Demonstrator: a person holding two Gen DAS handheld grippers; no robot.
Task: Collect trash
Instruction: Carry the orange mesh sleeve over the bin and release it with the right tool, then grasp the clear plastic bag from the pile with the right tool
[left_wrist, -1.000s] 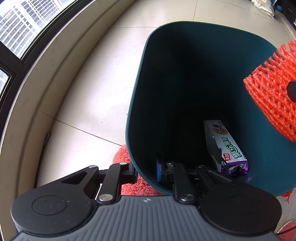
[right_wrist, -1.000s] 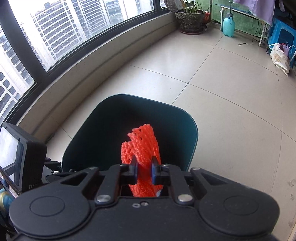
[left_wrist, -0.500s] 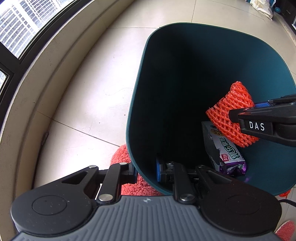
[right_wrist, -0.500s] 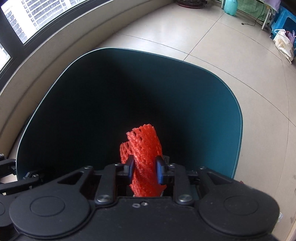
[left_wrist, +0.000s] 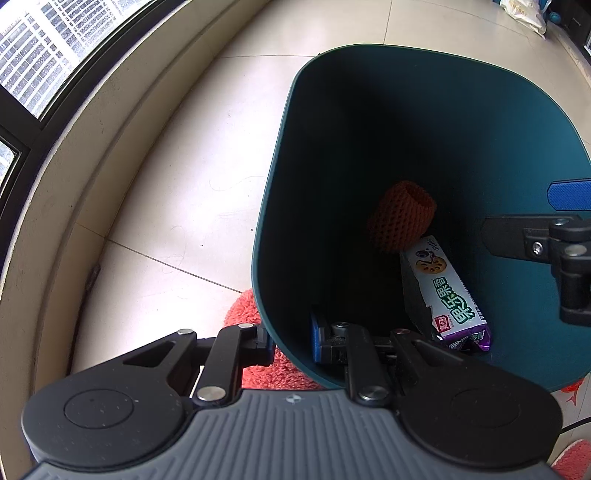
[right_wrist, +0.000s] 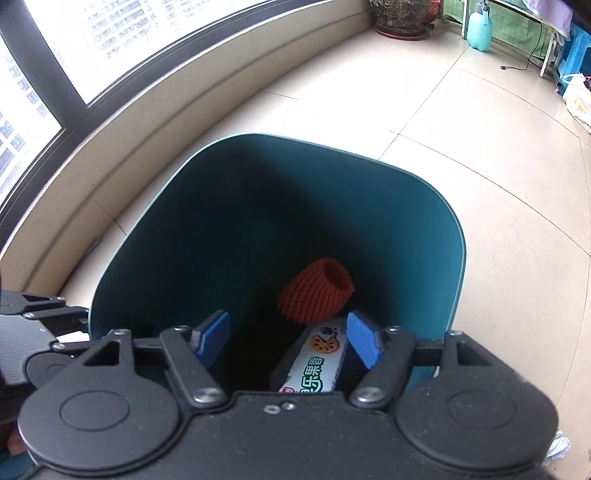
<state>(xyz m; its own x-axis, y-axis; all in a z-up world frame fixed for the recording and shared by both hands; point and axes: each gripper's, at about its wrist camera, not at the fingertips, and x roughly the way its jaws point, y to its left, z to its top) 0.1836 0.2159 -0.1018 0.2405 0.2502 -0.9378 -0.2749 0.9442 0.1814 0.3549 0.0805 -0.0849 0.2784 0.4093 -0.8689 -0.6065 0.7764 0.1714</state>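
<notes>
Tiled floor; bin (right_wrist: 177, 236); wrapper (left_wrist: 443, 288) Chinese lettering.

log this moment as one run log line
left gripper: shut on bin rim | right gripper: just opened, empty | foam net: in bin beside snack wrapper

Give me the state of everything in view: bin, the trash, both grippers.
Bin: upright, open top, left gripper clamped on its near rim.
Foam net: lying at the bottom of the bin, free of the grippers.
Snack pack: lying in the bin beside the net.
Left gripper: shut on the bin rim.
Right gripper: over the bin, jaws just opened, nothing between them.
</notes>
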